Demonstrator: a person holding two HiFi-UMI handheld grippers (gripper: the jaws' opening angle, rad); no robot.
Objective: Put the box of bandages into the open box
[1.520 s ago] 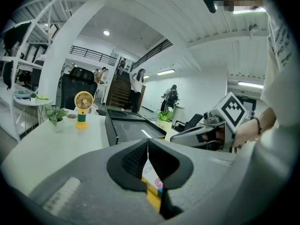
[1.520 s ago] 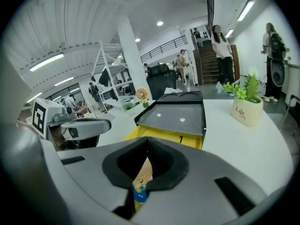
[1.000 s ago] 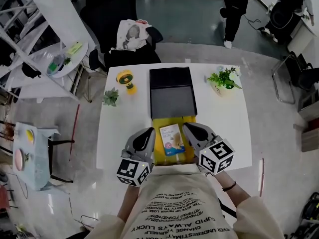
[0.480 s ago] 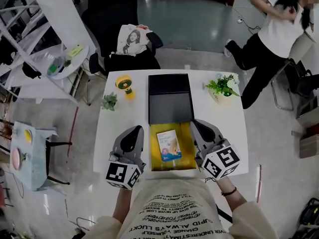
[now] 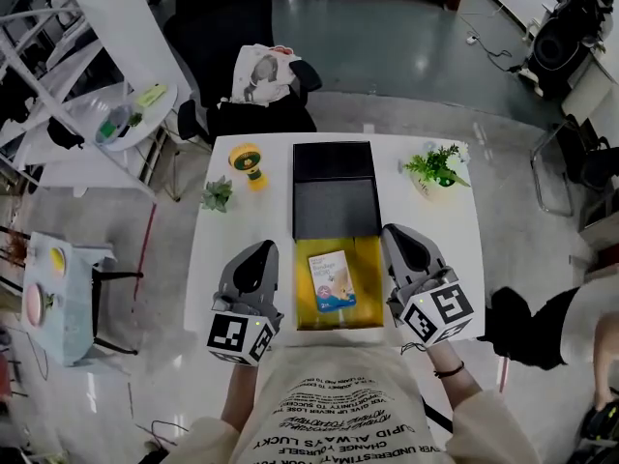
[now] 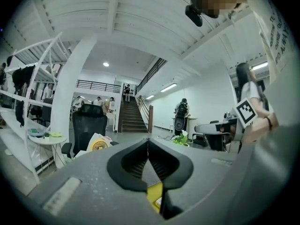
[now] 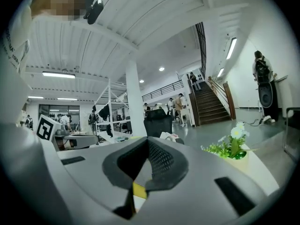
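Note:
The box of bandages (image 5: 332,280), white and blue with a picture on it, lies flat inside the open box (image 5: 368,293), whose inside is yellow. The open box's black lid (image 5: 334,187) is folded back, away from me. My left gripper (image 5: 260,249) rests to the left of the open box, shut and empty. To the right of the box, my right gripper (image 5: 397,231) is also shut with nothing in it. In the left gripper view the left gripper (image 6: 148,145) has its jaws together. The right gripper (image 7: 147,144) looks the same in its own view.
On the white table (image 5: 455,230) stand a yellow fan (image 5: 247,159), a small green plant (image 5: 217,193) and a potted plant (image 5: 437,167). A black chair with a bag (image 5: 261,75) stands behind the table. A person's leg (image 5: 542,327) shows at the right.
Both grippers have drawn apart, away from the box of bandages, to the sides of the open box. The person in the background has moved from the back to the lower right.

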